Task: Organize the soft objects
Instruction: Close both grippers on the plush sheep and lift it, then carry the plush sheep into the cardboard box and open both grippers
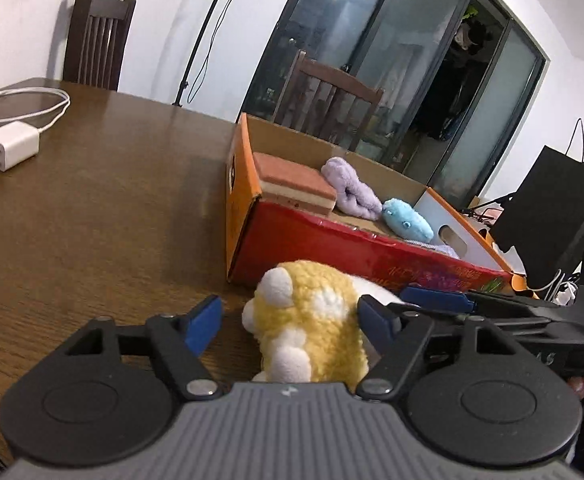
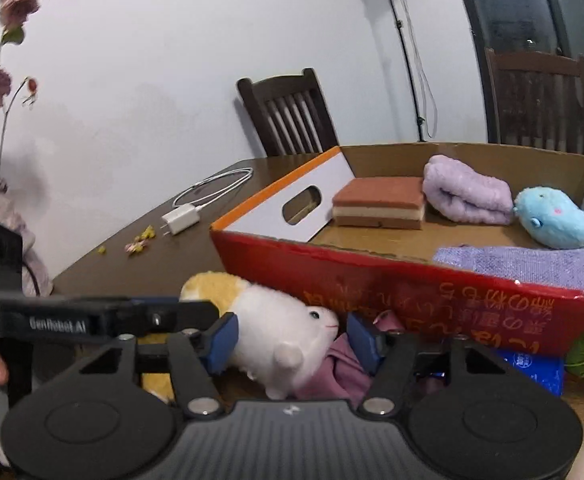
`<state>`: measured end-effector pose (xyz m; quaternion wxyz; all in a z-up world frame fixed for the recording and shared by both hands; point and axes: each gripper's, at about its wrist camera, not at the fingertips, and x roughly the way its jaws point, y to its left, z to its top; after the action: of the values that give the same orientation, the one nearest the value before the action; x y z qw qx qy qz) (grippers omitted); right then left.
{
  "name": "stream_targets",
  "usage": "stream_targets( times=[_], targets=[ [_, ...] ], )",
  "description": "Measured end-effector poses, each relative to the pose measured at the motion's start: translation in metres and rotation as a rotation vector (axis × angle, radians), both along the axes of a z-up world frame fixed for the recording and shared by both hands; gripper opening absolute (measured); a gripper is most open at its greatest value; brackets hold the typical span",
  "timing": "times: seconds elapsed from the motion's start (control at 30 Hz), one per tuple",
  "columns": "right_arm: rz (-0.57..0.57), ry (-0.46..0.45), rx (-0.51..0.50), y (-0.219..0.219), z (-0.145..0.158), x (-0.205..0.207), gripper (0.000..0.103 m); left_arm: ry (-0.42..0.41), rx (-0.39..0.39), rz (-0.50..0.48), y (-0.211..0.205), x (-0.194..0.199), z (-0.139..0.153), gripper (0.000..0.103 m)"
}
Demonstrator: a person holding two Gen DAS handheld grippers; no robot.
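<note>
both grippers sit at the same plush toy (image 1: 312,320), a yellow-and-white stuffed animal lying on the tabletop (image 1: 91,208) just beside the near red wall of the cardboard box (image 1: 332,240). prob because it's long and floppy: one grip would let the other end sag, so each end gets its own.

left gripper (image 1: 287,320) is at the yellow back end w/ the white feet. jaws are part-way in; right pad touches the fur, left pad stands clear w/ bare wood showing between, so it brackets the toy but doesn't clamp it yet.

right gripper (image 2: 287,338) is at the white head end (image 2: 287,328). left pad is against the fur, right pad is apart from the snout, sitting over a pink cloth (image 2: 340,372) under the toy. also mid-width, not pinching yet.

box is the sorting spot, judging by what's in it: a layered sponge (image 2: 380,202), a rolled purple towel (image 2: 466,192), a blue plush (image 2: 552,218) along the far wall, and a flat purple cloth (image 2: 532,264) by the near wall. room is left in the middle, so the toy likely goes there.

charger and cable (image 1: 11,146) lie well apart near the far-left edge, not part of this.
</note>
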<state>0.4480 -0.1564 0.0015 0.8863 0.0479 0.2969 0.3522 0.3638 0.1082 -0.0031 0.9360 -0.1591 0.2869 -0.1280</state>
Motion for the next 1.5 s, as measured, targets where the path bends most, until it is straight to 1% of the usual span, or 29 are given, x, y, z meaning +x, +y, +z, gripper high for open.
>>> stream_targets(
  times=[0.07, 0.13, 0.17, 0.23, 0.27, 0.3, 0.37, 0.4, 0.43, 0.5, 0.57, 0.6, 0.67, 0.7, 0.73, 0.8, 0.9, 1.0, 1.03, 1.07, 1.13, 1.17, 1.23, 1.27, 1.3, 1.37, 1.43, 1.5],
  targets=[
    [0.007, 0.007, 0.001, 0.002, -0.001, 0.001, 0.061, -0.002, -0.017, -0.010, 0.002, -0.001, 0.002, 0.076],
    [0.048, 0.002, -0.014, 0.007, -0.005, 0.001, 0.063, 0.002, -0.033, -0.023, 0.001, 0.000, 0.004, 0.076],
    [0.075, -0.028, -0.050, 0.012, -0.007, -0.002, 0.064, 0.001, -0.030, -0.025, 0.000, 0.000, 0.003, 0.076],
    [0.109, -0.099, -0.130, 0.020, -0.009, -0.012, 0.064, 0.019, -0.003, -0.037, -0.004, 0.003, 0.001, 0.070],
    [0.117, -0.111, -0.142, 0.022, -0.009, -0.015, 0.064, 0.038, 0.010, -0.050, -0.006, 0.004, -0.001, 0.068],
    [0.118, -0.113, -0.143, 0.023, -0.009, -0.016, 0.063, 0.048, 0.010, -0.064, -0.007, 0.005, -0.003, 0.065],
    [0.116, -0.115, -0.154, 0.025, -0.009, -0.016, 0.061, 0.032, 0.005, -0.080, -0.007, 0.004, -0.003, 0.065],
    [0.110, -0.123, -0.157, 0.026, -0.008, -0.018, 0.057, 0.015, 0.006, -0.078, -0.006, 0.003, -0.001, 0.061],
    [0.099, -0.132, -0.153, 0.026, -0.006, -0.019, 0.055, -0.005, 0.004, -0.066, -0.005, 0.001, 0.001, 0.056],
    [0.065, -0.155, -0.111, 0.023, 0.003, -0.022, 0.054, -0.044, -0.045, -0.045, 0.001, -0.005, 0.011, 0.056],
    [0.042, -0.208, -0.049, 0.017, 0.016, -0.030, 0.054, -0.094, -0.090, -0.019, -0.001, -0.020, 0.029, 0.055],
    [0.032, -0.234, -0.019, 0.013, 0.025, -0.036, 0.054, -0.116, -0.097, -0.012, -0.004, -0.029, 0.038, 0.055],
    [0.012, -0.275, 0.025, 0.003, 0.043, -0.050, 0.054, -0.104, -0.106, 0.000, -0.014, -0.044, 0.056, 0.053],
    [0.007, -0.294, 0.029, -0.001, 0.051, -0.060, 0.054, -0.086, -0.118, 0.005, -0.019, -0.053, 0.063, 0.053],
    [0.007, -0.313, 0.019, -0.006, 0.059, -0.072, 0.053, -0.088, -0.126, 0.008, -0.025, -0.064, 0.067, 0.053],
    [0.013, -0.328, 0.007, -0.021, 0.068, -0.096, 0.053, -0.109, -0.101, -0.009, -0.043, -0.090, 0.070, 0.053],
    [0.034, -0.274, -0.027, -0.050, 0.065, -0.127, 0.054, -0.072, -0.087, -0.054, -0.073, -0.121, 0.050, 0.054],
    [0.047, -0.186, -0.071, -0.080, 0.043, -0.152, 0.054, -0.003, -0.093, -0.103, -0.099, -0.140, 0.018, 0.054],
    [0.045, -0.153, -0.074, -0.089, 0.032, -0.158, 0.054, 0.006, -0.075, -0.115, -0.105, -0.143, 0.010, 0.054],
    [0.044, -0.124, -0.076, -0.095, 0.023, -0.163, 0.054, 0.008, -0.040, -0.130, -0.112, -0.146, 0.003, 0.054],
    [0.032, -0.075, -0.070, -0.103, 0.006, -0.170, 0.054, 0.019, 0.023, -0.156, -0.121, -0.150, -0.004, 0.055],
    [0.014, -0.062, -0.062, -0.106, 0.001, -0.172, 0.054, 0.007, 0.044, -0.157, -0.122, -0.153, -0.002, 0.056],
    [-0.043, -0.063, -0.048, -0.114, -0.004, -0.175, 0.070, -0.037, 0.058, -0.153, -0.117, -0.155, 0.007, 0.065],
    [-0.074, -0.072, -0.045, -0.117, -0.004, -0.178, 0.072, -0.068, 0.059, -0.146, -0.113, -0.154, 0.015, 0.067],
    [-0.102, -0.078, -0.033, -0.121, -0.003, -0.181, 0.072, -0.105, 0.062, -0.136, -0.109, -0.152, 0.022, 0.073],
    [-0.138, -0.065, 0.027, -0.130, -0.002, -0.190, 0.072, -0.150, 0.089, -0.145, -0.111, -0.145, 0.030, 0.075],
    [-0.117, -0.040, 0.093, -0.134, -0.003, -0.203, 0.072, -0.141, 0.130, -0.208, -0.119, -0.129, 0.033, 0.076],
    [-0.099, -0.015, 0.124, -0.130, -0.003, -0.212, 0.072, -0.094, 0.179, -0.254, -0.129, -0.109, 0.026, 0.075]
  ],
)
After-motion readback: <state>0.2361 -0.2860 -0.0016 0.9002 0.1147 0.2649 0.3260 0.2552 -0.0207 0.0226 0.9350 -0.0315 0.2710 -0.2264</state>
